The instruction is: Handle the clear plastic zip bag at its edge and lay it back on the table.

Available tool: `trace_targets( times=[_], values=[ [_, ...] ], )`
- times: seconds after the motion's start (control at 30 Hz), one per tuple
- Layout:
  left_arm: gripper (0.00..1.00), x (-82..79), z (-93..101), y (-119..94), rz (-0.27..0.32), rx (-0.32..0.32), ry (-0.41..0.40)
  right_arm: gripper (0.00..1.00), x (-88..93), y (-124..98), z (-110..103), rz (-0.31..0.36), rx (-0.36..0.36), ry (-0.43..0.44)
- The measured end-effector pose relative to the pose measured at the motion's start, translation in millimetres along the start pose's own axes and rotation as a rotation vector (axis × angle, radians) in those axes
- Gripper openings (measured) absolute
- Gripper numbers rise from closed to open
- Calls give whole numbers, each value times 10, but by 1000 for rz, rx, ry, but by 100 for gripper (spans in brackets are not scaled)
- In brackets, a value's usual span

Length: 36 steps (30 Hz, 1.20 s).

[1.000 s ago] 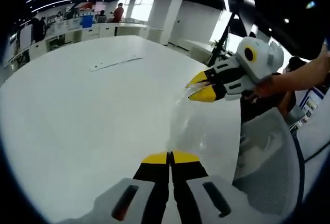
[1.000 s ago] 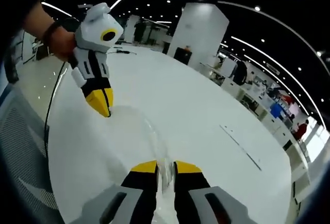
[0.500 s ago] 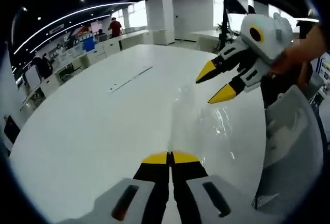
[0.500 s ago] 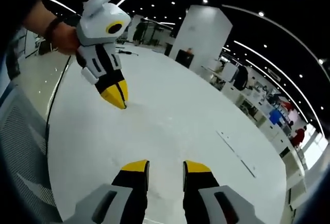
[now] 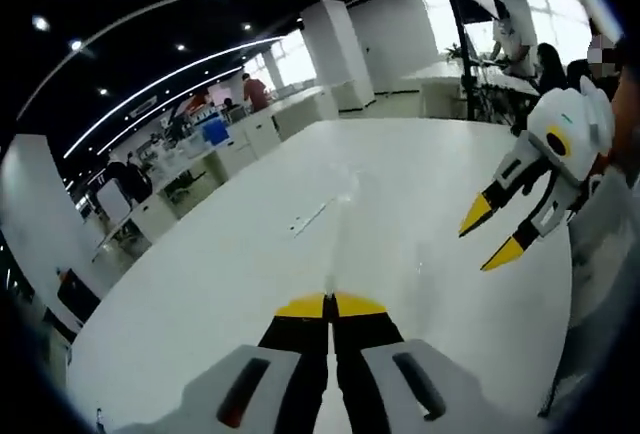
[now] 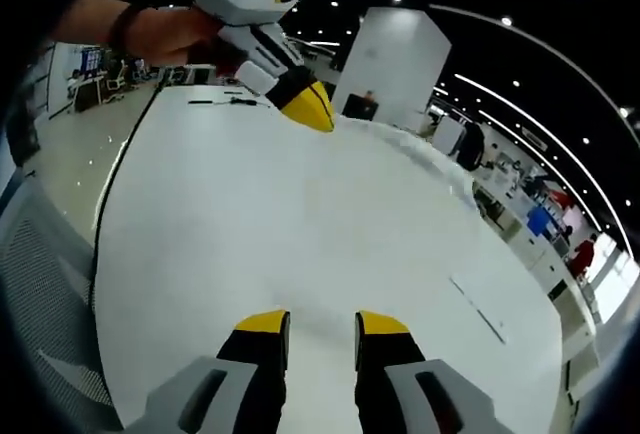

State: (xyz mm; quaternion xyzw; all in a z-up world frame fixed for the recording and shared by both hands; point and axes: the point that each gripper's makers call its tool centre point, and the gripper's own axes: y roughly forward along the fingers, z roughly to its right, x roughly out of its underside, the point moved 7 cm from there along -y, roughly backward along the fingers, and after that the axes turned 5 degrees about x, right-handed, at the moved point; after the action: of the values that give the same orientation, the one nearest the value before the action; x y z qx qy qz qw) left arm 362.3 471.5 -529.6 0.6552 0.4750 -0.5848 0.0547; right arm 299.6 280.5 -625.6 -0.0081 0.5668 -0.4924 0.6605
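A: The room is a big open office with white pillars and ceiling lights, and the wide white counter (image 5: 220, 284) takes most of both views.

B: What are the two tools doing?

A: In the left gripper view, the left hand-held gripper (image 5: 331, 305) has its yellow tips pressed together on the near edge of the clear plastic zip bag (image 5: 345, 219). The bag runs away from the tips toward 12 o'clock, a faint glossy strip above the counter. In the right gripper view, the right hand-held gripper (image 6: 323, 322) has its jaws apart with nothing between them.

B: And the bag there?

A: It hangs from the left tool at 12 o'clock and trails toward 2 o'clock, hard to see (image 6: 400, 144).

B: How will it handle?

A: I think it is very light, limp and slippery, so it sags and swings. A pinch at the stiffer zip edge seems best, then lower it slowly so it lies flat.
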Motion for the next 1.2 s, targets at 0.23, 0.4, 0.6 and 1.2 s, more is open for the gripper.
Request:
trace_targets(
  times=[0.23,0.4,0.6,1.2],
  values=[
    [0,-273,122,-136,49,6,93,23,-43,-46,-13,14,13,5],
    [0,-30,509,-66,-63,82,236,23,-17,-190,-60,22,10,-36],
    [0,414,962,23,-161,172,242,22,52,-347,-127,19,0,-77],
    [0,652,1393,-19,-209,257,245,22,-232,-348,-476,44,-89,-265]
  ],
)
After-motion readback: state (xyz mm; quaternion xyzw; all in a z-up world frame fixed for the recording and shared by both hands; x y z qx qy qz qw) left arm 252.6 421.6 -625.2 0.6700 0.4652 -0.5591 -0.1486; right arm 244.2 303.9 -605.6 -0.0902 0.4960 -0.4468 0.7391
